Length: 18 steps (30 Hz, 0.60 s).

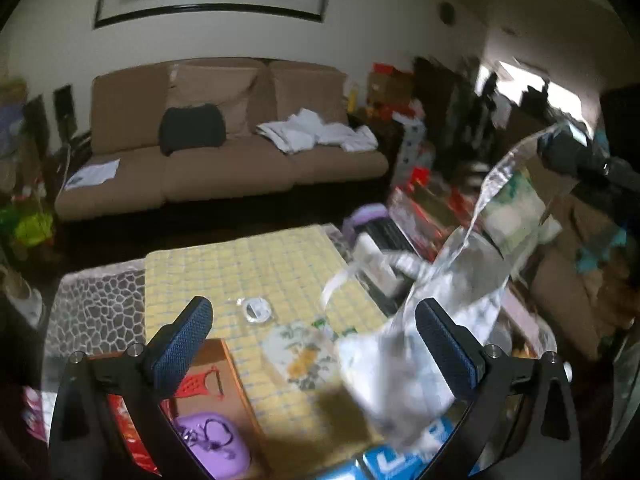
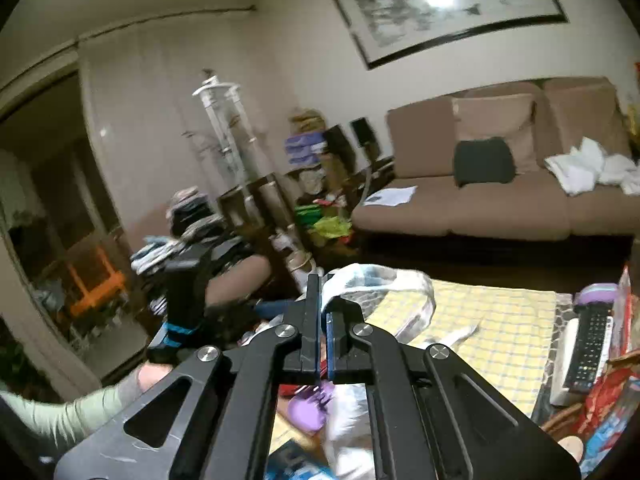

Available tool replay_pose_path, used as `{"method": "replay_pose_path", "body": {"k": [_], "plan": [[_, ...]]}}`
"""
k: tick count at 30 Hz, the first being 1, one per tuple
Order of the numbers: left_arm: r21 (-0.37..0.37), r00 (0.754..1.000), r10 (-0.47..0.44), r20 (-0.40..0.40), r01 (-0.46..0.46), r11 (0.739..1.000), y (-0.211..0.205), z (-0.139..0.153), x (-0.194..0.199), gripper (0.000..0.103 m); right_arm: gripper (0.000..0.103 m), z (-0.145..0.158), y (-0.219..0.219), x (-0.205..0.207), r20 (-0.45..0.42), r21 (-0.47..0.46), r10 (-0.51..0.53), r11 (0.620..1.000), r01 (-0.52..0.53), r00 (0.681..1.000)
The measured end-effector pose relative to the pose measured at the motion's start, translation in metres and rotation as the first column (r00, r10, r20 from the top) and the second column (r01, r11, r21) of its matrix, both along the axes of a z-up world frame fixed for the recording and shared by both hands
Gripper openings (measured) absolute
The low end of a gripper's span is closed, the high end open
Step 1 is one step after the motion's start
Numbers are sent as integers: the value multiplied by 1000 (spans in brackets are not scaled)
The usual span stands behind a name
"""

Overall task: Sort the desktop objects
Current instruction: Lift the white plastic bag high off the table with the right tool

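A clear plastic bag [image 1: 440, 288] hangs in the air over the right part of the yellow checked tablecloth [image 1: 256, 264]. My right gripper [image 2: 322, 300] is shut on the bag's handle [image 2: 376, 280] and holds it up; it shows at the top right of the left wrist view [image 1: 568, 152]. My left gripper [image 1: 316, 340] is open and empty, its blue pads either side of the bag's bottom. A cardboard box [image 1: 224, 364] at lower left holds a purple item [image 1: 212, 444] and a red clip [image 1: 200, 384].
A small round clear lid [image 1: 258, 309] and a flowered tissue pack [image 1: 300, 354] lie on the cloth. Remote controls [image 2: 588, 348] lie at the table's right edge beside snack packets [image 2: 612, 396]. A brown sofa [image 1: 224, 152] stands beyond the table.
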<state>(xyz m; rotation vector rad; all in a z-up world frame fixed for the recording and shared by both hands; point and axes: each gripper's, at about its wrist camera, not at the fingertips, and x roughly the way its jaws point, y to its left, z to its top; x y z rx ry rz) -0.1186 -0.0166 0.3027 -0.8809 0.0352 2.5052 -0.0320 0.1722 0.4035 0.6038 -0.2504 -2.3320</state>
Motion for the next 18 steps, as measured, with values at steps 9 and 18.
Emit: {"method": "replay_pose_path", "body": {"k": [9,18], "plan": [[-108,995,-14,99,24,994,8,-31,37,101,4,-4,-71,80,29,120,181,976,-183,983],[-97,1000,-25,7,26,995,-6,-12,85,101,4,-16,-107,137,64,208,288,933,-295,956]]}}
